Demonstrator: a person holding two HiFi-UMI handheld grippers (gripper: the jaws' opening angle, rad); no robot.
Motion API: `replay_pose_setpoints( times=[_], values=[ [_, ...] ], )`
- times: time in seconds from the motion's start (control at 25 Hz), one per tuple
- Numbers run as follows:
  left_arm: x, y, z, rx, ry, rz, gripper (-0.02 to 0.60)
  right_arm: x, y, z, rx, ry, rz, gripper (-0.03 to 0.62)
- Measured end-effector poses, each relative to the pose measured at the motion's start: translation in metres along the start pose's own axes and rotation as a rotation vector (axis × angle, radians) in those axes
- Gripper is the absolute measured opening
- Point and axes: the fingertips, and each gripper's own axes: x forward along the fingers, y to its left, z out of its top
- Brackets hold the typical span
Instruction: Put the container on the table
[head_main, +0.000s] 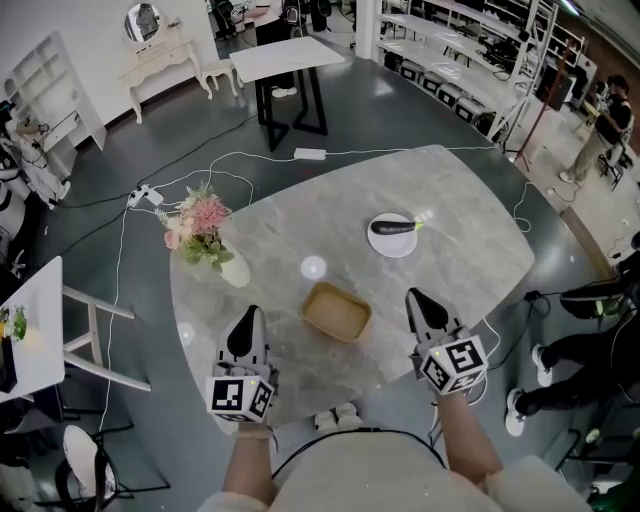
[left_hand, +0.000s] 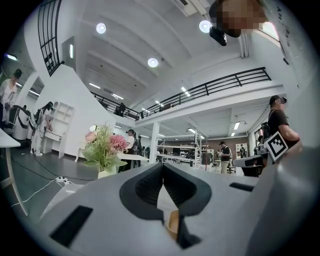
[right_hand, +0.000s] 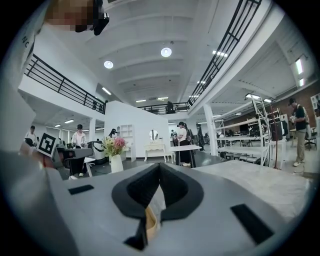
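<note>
A shallow tan container sits on the grey marble table, near its front edge, between my two grippers. My left gripper hovers to its left with the jaws shut and nothing in them. My right gripper is to the container's right, also shut and empty. In the left gripper view, the shut left gripper shows a sliver of the container through the gap below the tips. The right gripper view shows the same: the right gripper with a tan sliver of container.
A vase of pink flowers stands at the table's left. A white plate with a dark vegetable lies at the back right. Cables and a power strip run across the floor. A person's legs are at the right.
</note>
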Motion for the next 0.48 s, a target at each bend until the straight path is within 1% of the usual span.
replay_pose_setpoints(
  times=[0.48],
  values=[
    [-0.0035, 0.0002, -0.0084, -0.005, 0.022, 0.012, 0.005, 0.0014, 0.0012, -0.0101, 0.008, 0.019, 0.013, 0.006]
  ],
)
